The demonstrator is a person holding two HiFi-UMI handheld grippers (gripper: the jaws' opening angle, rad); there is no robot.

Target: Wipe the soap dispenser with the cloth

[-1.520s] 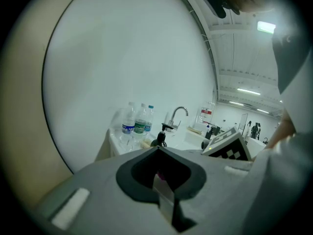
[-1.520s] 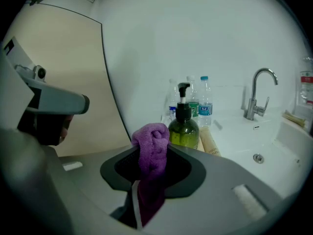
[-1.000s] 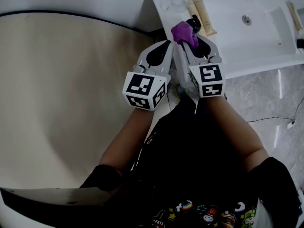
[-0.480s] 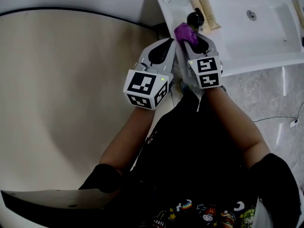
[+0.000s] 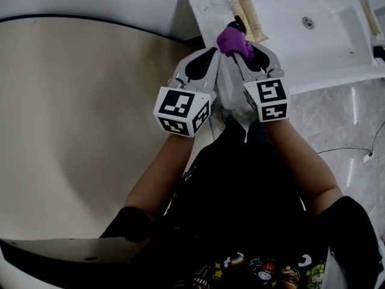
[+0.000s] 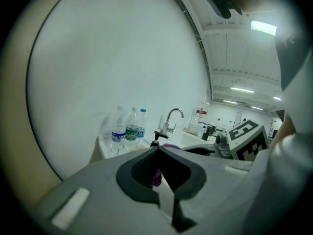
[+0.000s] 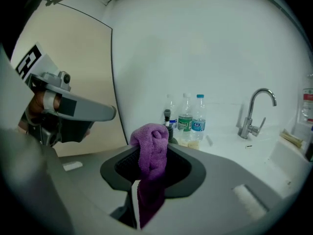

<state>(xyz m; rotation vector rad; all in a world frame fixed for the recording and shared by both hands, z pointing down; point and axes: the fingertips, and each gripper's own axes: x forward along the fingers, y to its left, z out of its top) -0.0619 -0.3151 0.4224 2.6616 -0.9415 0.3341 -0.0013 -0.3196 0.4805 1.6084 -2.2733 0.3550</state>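
The left gripper [image 5: 212, 54] sits at the near corner of the white counter [image 5: 301, 59]. Its jaws are pressed together at the tips with nothing between them. Just beside it, the right gripper [image 5: 240, 53] pinches a bunched purple cloth [image 5: 230, 40], which rises above the jaw tips and hangs down between them. The soap dispenser [image 7: 167, 117] stands on the counter directly behind the cloth, and only its black pump and a bit of dark body are visible. The cloth seems to rest against it, though no view shows contact clearly. Behind the dispenser three water bottles [image 7: 191, 119] stand in a row near the wall. Further right a curved faucet [image 7: 246, 124] stands at the back of the sink basin [image 5: 328, 26].
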